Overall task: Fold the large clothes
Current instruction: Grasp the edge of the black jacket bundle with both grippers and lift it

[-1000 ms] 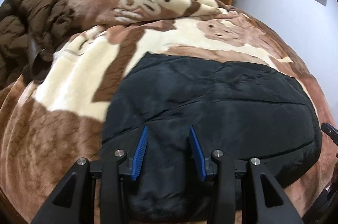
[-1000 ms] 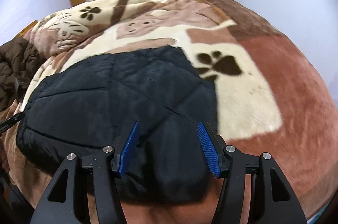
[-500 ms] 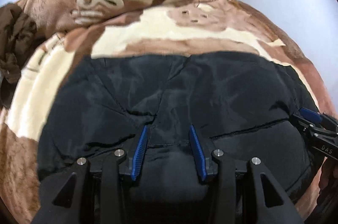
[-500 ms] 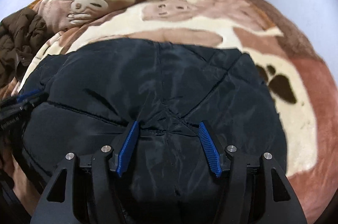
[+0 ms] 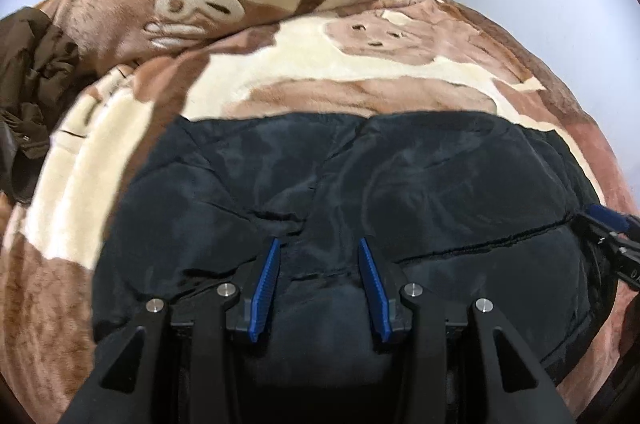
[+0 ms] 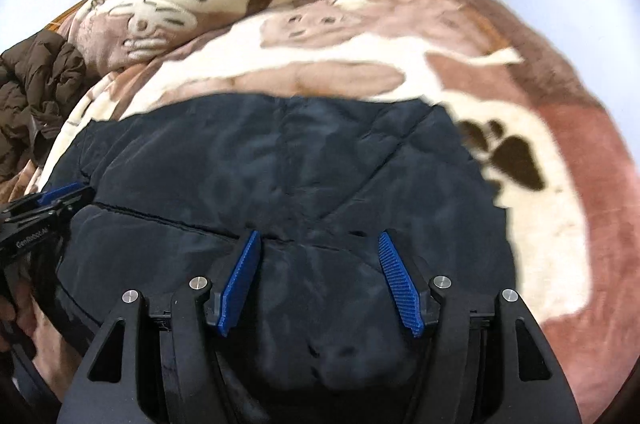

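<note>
A black quilted padded garment (image 5: 400,192) lies folded flat on a brown and cream fleece blanket (image 5: 320,64). It also shows in the right wrist view (image 6: 280,176). My left gripper (image 5: 319,250) is open, low over the garment's near edge, with fabric bulging between its blue pads. My right gripper (image 6: 320,244) is open, wider, over the near edge too. Each gripper shows at the edge of the other's view, the right one (image 5: 612,236) and the left one (image 6: 48,204).
A brown puffer jacket (image 5: 28,80) is heaped at the bed's left side, also in the right wrist view (image 6: 36,84). The blanket is bunched up at the back. White walls stand to the right, wooden doors and boxes behind.
Both grippers moved over the black garment toward its middle and then drew slightly back. The garment fills more of both views. Both grippers stay open.
</note>
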The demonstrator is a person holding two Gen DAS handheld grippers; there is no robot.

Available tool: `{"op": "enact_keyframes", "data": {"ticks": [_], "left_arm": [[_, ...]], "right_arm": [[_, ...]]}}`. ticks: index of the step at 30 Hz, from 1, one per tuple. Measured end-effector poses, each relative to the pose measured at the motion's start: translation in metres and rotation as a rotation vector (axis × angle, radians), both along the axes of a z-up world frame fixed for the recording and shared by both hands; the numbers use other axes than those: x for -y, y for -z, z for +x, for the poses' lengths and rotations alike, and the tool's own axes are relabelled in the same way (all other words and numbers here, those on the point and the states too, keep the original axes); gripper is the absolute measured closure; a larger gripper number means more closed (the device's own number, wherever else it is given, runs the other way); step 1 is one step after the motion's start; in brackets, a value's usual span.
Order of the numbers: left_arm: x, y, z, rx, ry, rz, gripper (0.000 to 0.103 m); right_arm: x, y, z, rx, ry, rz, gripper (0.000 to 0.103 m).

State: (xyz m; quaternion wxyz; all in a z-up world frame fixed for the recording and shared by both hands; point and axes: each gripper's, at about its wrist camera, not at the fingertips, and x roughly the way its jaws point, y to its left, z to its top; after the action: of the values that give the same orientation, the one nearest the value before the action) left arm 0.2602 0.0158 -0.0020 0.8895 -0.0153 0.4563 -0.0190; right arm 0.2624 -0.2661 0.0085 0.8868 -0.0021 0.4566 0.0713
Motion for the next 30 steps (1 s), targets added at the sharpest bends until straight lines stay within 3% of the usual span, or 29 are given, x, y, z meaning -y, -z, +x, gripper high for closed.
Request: {"op": "enact_keyframes", "data": {"ticks": [7, 10, 12, 14, 16, 21, 25, 30], "left_arm": [[-0.037, -0.019, -0.020, 0.073, -0.058, 0.053, 0.059], [-0.066, -0.007, -0.023, 0.047, -0.112, 0.071, 0.059], [-0.086, 0.005, -0.026, 0.016, -0.153, 0.065, 0.059], [-0.103, 0.012, -0.033, 0.010, -0.177, 0.043, 0.058], [-0.116, 0.018, -0.040, 0.012, -0.189, 0.002, 0.050], [-0.132, 0.036, -0.061, 0.001, -0.224, -0.091, 0.049], [-0.139, 0.045, -0.049, -0.024, -0.221, -0.137, 0.043], [-0.144, 0.055, -0.023, -0.057, -0.206, -0.203, 0.041]], "right_arm": [[0.025, -0.005, -0.021, 0.045, 0.040, -0.075, 0.041], [0.043, 0.012, -0.022, 0.008, 0.085, -0.105, 0.040], [0.057, 0.018, -0.025, 0.016, 0.120, -0.102, 0.035], [0.066, 0.022, -0.029, 0.011, 0.137, -0.068, 0.033], [0.073, 0.026, -0.034, 0.002, 0.156, -0.032, 0.033], [0.084, 0.035, -0.051, 0.000, 0.206, 0.048, 0.033], [0.105, 0.047, -0.044, -0.045, 0.229, 0.161, 0.024], [0.126, 0.066, -0.020, -0.120, 0.241, 0.305, 0.024]]}}
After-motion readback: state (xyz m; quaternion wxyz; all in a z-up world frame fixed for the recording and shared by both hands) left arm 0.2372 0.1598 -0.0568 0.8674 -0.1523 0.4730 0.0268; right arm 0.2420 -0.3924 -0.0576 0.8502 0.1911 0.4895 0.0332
